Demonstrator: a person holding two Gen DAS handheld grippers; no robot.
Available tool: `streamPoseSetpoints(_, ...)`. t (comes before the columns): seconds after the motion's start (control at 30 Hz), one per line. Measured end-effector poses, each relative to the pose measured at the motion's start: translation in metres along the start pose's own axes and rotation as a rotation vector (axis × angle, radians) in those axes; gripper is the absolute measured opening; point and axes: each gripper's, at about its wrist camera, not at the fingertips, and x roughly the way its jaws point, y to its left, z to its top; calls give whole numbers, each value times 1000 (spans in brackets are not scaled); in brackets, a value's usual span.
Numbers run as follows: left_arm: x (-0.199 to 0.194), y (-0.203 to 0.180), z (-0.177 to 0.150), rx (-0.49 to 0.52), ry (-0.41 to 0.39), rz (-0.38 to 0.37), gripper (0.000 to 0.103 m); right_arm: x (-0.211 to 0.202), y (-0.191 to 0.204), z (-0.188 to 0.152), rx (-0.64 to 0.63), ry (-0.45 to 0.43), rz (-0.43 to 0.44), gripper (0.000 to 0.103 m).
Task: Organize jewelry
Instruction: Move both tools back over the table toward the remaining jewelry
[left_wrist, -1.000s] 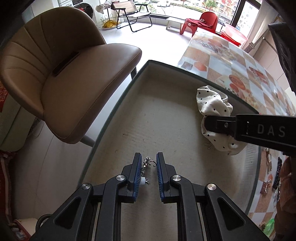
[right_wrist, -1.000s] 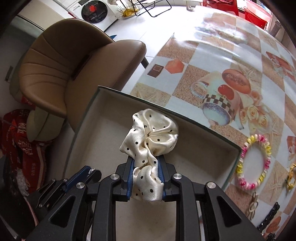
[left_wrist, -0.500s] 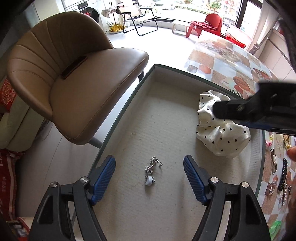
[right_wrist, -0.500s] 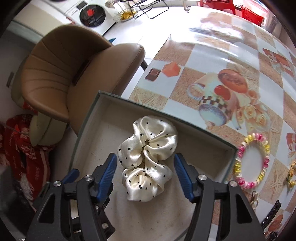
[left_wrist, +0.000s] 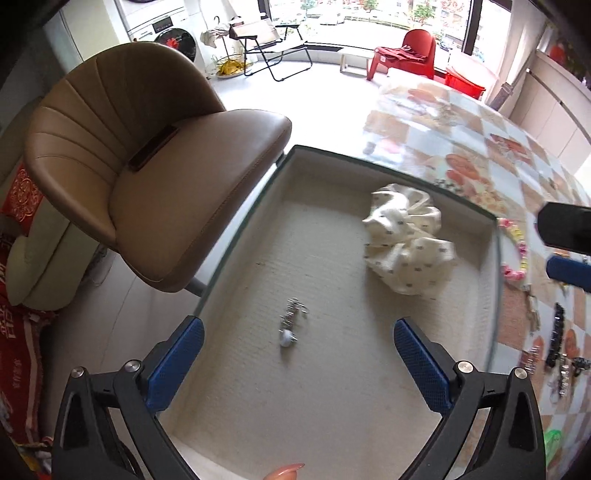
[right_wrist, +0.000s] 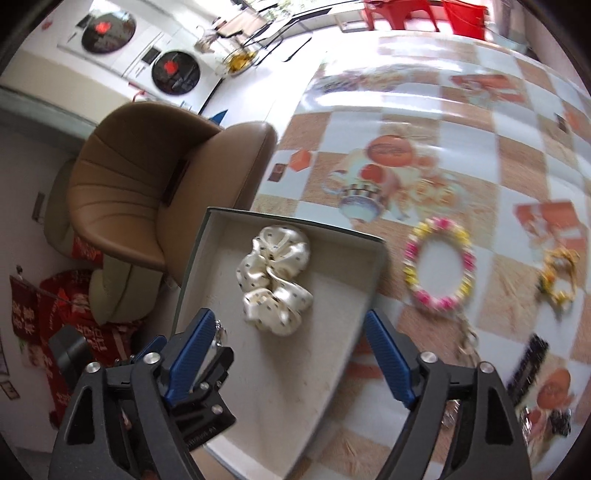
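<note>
Here, we list what we see, nearest first.

Left gripper (left_wrist: 295, 354): we see its blue pads spread wide, having just been opening; nothing is pinched between them.
Silver earring (left_wrist: 290, 325): it lies loose on the tray floor between and just beyond the left pads, touching neither.
Right gripper (right_wrist: 288, 350): we read its pads as wide apart too, just opened, with only the tray floor between them.
Scrunchie (right_wrist: 275, 280): cream satin with dark dots, lying crumpled in the tray toward its far side, just past the right pads and free of them.
Tray (left_wrist: 493, 295): a shallow, grey-rimmed box with a pale lining, set at the table's edge; we see both the earring and the scrunchie inside it, well apart.
Bead bracelet (right_wrist: 439, 269): pink and yellow, on the patterned tablecloth (right_wrist: 406, 140) just beside the tray's right wall.
Yellow hair tie (right_wrist: 559, 275): farther right on the cloth.
Brown chair (left_wrist: 147, 162): beyond the tray, off the table.
</note>
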Motion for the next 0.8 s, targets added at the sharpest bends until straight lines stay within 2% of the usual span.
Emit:
streamPoseSetpoints(0.23, -29, -40, -8, 78, 11, -66, 103, -50, -47, -26, 92, -68, -37, 95)
streamPoseSetpoints(0.33, -42, -59, -13, 112, -2, -74, 103, -72, -66, -42, 98, -91, -79, 103)
streamPoseSetpoints(0.57, -56, -105, -22, 187, 5, -135, 103, -113, -108, -80, 94, -84, -209, 103)
streamPoseSetpoints(0.8, -57, -150, -38, 252, 42, -185, 103, -131, -159, -107, 164, -65, -286, 103)
